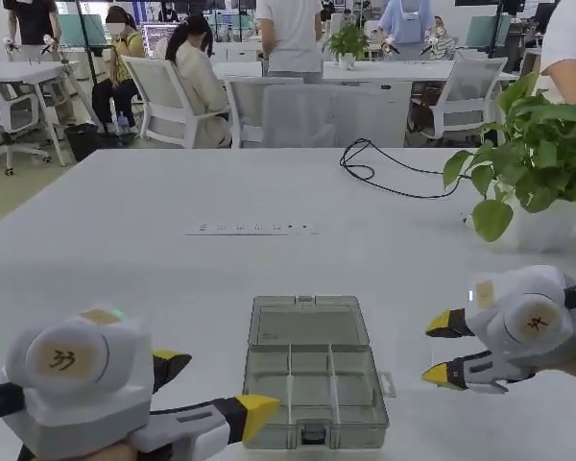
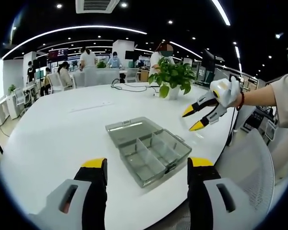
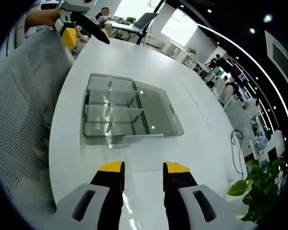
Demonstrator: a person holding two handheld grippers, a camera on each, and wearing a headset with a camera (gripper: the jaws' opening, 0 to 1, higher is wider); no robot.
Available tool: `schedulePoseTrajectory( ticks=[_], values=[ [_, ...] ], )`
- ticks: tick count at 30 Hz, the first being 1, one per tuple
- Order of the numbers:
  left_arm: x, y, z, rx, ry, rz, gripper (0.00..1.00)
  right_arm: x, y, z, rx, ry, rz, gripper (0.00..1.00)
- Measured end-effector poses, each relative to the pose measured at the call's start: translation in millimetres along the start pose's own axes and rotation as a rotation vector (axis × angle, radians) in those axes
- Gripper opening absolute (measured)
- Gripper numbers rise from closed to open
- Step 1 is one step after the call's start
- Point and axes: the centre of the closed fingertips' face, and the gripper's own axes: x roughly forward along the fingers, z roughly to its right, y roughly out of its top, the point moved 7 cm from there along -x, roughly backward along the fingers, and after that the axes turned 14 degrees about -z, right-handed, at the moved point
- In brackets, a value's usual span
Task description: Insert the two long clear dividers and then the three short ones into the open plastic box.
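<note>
Largest thing first: the white counter (image 1: 269, 192), bare apart from the job itself. The open plastic box (image 1: 350, 434) sits near me, dead centre, with its lid (image 1: 304, 322) folded flat on the far side.

The left gripper (image 1: 218, 384) hangs at the near left with its fingers spread wide and nothing in them, one yellow tip just off the box's near-left corner. The right gripper (image 1: 439, 350) is off to the right of the box, well clear of it. Its fingers are only partly apart, and I honestly can't tell whether there's a clear piece between them.

Inside the tray there are dividers (image 3: 113, 105) standing, splitting it into compartments. Clear on clear, so I can't count them reliably. A small clear strip (image 3: 134, 139) lies on the counter right against the box's right wall, and it looks like a short divider not yet in.

What worries me from here:
- The strip is flat on a smooth counter. Fingers coming down on it could just skate it away or shove it under the box edge.
- The box is light and nothing pins it, so a push on a tight divider could slide or tip the whole thing.
- The slots are hard to see, so a divider could go in crooked and pop out its neighbours.
- That left fingertip is close enough to bump the corner.
</note>
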Motion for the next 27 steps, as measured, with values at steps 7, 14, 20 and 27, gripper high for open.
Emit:
schedulePoseTrajectory(
  ticks=[7,14,20,27],
  values=[
    [4.9,3.8,10.6,-0.016,-0.060,0.019,0.62,-6.9,26.9,-8.7,-0.041,-0.020,0.054,0.32],
    [9.2,6.6,14.7,-0.041,-0.100,0.031,0.55,-10.2,49.6,-18.6,-0.060,-0.025,0.109,0.32],
    [11.8,9.1,16.9,-0.073,-0.148,0.059,0.48,-15.0,71.3,-26.9,-0.082,-0.013,0.162,0.32],
    [12.0,11.7,20.6,-0.069,-0.179,0.073,0.38,-20.4,95.5,-35.7,-0.109,-0.009,0.221,0.32]
  ],
)
